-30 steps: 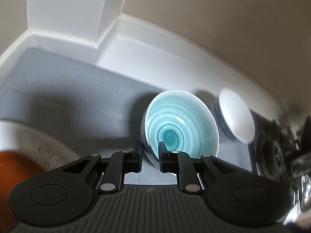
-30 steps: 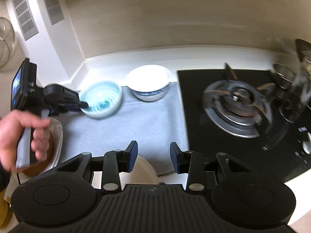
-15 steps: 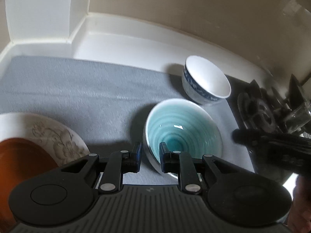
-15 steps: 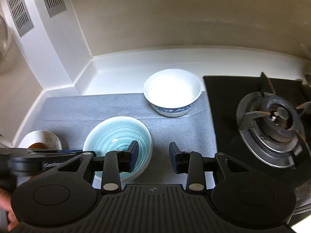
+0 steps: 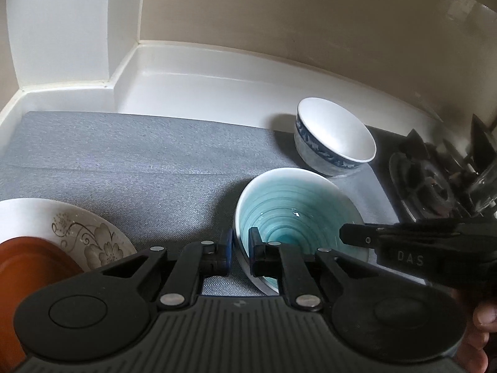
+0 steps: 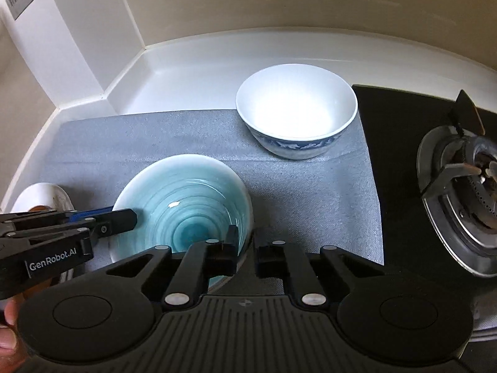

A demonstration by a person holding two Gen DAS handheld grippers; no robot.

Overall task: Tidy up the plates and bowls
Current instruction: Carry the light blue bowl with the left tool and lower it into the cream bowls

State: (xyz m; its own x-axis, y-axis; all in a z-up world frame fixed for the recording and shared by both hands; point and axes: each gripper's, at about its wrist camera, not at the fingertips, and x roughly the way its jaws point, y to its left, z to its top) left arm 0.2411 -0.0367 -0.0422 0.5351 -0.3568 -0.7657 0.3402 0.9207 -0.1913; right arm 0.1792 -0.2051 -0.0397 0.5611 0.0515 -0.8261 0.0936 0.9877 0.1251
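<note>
A turquoise bowl [image 5: 295, 214] with a white rim is held above the grey mat [image 5: 139, 161]. My left gripper [image 5: 240, 253] is shut on its near-left rim. My right gripper [image 6: 247, 248] is shut on its right rim, one finger inside and one outside; the bowl also shows in the right wrist view [image 6: 186, 199]. A white bowl with a blue pattern [image 6: 295, 108] stands on the mat's far right corner. A white floral plate [image 5: 71, 233] carrying a brown dish [image 5: 28, 264] sits at the left.
A black gas hob with a burner [image 6: 466, 180] lies right of the mat. A glass [image 5: 484, 186] stands by the burner. The white counter [image 5: 202, 90] and wall corner close off the back and left.
The turquoise bowl has moved nearer and to the right, away from the wall. My right gripper has come in from the right and closed on the bowl's rim.
</note>
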